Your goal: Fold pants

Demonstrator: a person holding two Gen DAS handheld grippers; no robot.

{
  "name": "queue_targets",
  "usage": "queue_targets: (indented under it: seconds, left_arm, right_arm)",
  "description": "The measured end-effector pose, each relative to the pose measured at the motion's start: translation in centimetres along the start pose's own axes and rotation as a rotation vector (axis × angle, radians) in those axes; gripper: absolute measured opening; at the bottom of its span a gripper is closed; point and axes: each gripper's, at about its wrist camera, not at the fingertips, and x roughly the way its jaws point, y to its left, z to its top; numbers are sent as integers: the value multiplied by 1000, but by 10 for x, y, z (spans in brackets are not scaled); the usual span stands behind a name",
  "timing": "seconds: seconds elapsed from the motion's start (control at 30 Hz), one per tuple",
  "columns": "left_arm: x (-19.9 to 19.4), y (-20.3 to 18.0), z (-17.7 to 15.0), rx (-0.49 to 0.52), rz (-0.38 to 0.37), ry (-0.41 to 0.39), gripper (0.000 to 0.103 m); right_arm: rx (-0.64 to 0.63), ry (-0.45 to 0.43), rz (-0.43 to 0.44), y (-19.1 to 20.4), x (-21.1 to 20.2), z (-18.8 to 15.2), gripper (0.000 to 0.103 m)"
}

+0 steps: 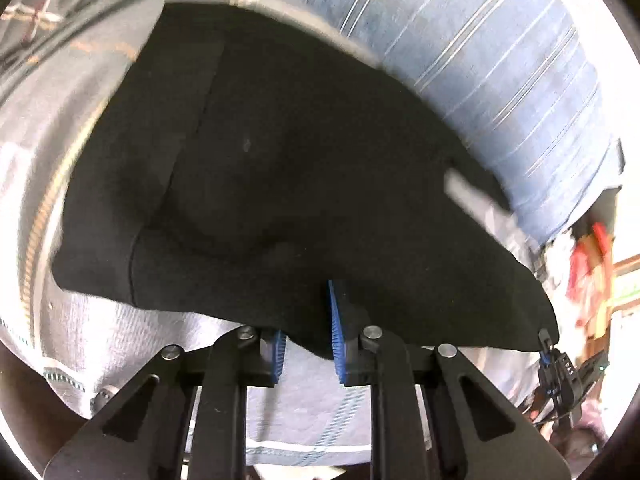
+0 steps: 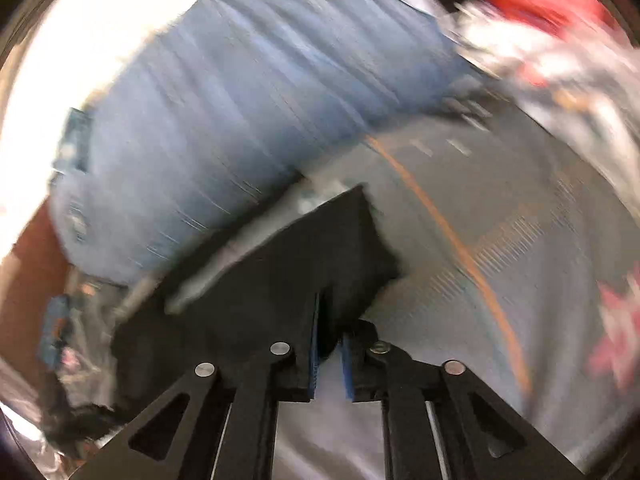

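Observation:
The black pants [image 1: 280, 168] hang folded in front of my left gripper [image 1: 308, 320], which is shut on their near edge, with cloth draped over the blue pads. My right gripper [image 1: 554, 354] shows at the far right of the left wrist view, holding the same edge at the corner. In the right wrist view my right gripper [image 2: 330, 336] is shut on the black pants [image 2: 304, 264], with cloth bunched between its blue pads. This view is blurred by motion.
A grey quilted bedcover [image 1: 120, 336] with orange lines lies under the pants; it also shows in the right wrist view [image 2: 500, 240]. A blue striped pillow or roll [image 1: 500, 60] lies behind, also seen in the right wrist view [image 2: 240, 100]. Red and white clutter [image 2: 540, 20] is at the far side.

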Motion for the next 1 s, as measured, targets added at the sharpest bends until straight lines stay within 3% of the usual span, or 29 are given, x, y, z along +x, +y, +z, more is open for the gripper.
queue_targets:
  seconds: [0.07,0.17,0.27,0.33,0.37,0.4,0.57,0.7,0.83,0.93,1.0]
  left_arm:
    - [-3,0,-3,18,-11,-11,17]
    - [-21,0,-5,64,-56,-2,17]
    - [-44,9,-3,79,-109,-14,20]
    - [-53,14,3,76,-125,-30,34]
    - [-55,18,6,69,-106,-41,58]
    - [-56,26,8,40,-75,-61,67]
    - [-50,49,2,-81,-145,-42,67]
    - [-51,52,8,-101,-167,-21,67]
    - [-86,46,29,-65,-209,-112,67]
    - [-97,43,60,-43,-150,-136,85]
    - [-90,48,90,-79,-125,-115,85]
  right_arm:
    - [62,23,-46,-18,-3,-12,13]
    - [147,-35,-19,-42,-29,-17,15]
    - [115,-62,-21,-38,-43,-9,29]
    - [88,-60,0,-30,-43,-4,38]
    - [81,-51,16,-23,-41,-2,45]
    - [72,-36,26,-17,-36,-2,52]
    - [44,10,-68,-7,-2,-1,54]
    - [62,24,1,1,4,0,54]
    - [-9,0,43,26,0,21,54]
    - [-45,25,99,48,16,50,55]
    - [-70,51,113,63,34,71,56]
